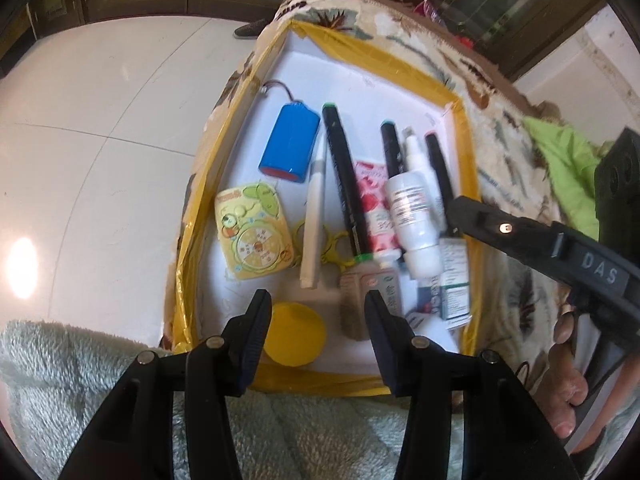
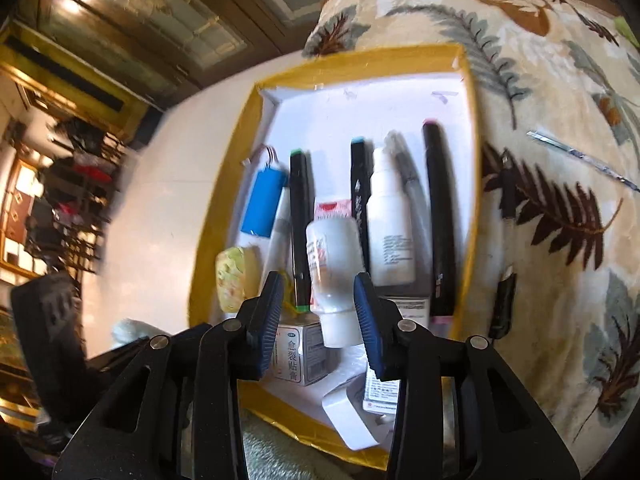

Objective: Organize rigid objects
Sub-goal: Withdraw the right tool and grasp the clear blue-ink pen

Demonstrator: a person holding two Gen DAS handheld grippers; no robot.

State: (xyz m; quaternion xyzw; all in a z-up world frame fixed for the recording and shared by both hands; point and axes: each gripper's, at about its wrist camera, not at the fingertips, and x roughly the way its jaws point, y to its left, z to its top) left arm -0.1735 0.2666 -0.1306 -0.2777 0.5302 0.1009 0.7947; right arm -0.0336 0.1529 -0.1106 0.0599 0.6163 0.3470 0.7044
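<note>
A yellow-rimmed white box (image 1: 404, 68) on a leaf-patterned blanket holds a blue battery pack (image 1: 289, 142), black markers (image 1: 345, 180), a white bottle (image 1: 412, 216), a yellow card toy (image 1: 253, 232), a yellow lid (image 1: 296, 334) and small cartons. My left gripper (image 1: 316, 312) is open and empty above the box's near edge. My right gripper (image 2: 316, 304) is open, its fingers either side of the white bottle (image 2: 334, 264), apart from it. The box (image 2: 360, 68) also shows in the right wrist view. The right gripper's finger (image 1: 500, 228) reaches over the box's right rim.
A grey-green fleece (image 1: 60, 380) lies near the box. Black pens (image 2: 508, 188) and a thin shiny stick (image 2: 580, 160) lie on the blanket (image 2: 560, 80) right of the box. A white tiled floor (image 1: 100, 120) lies to the left. A green cloth (image 1: 560, 152) lies at the right.
</note>
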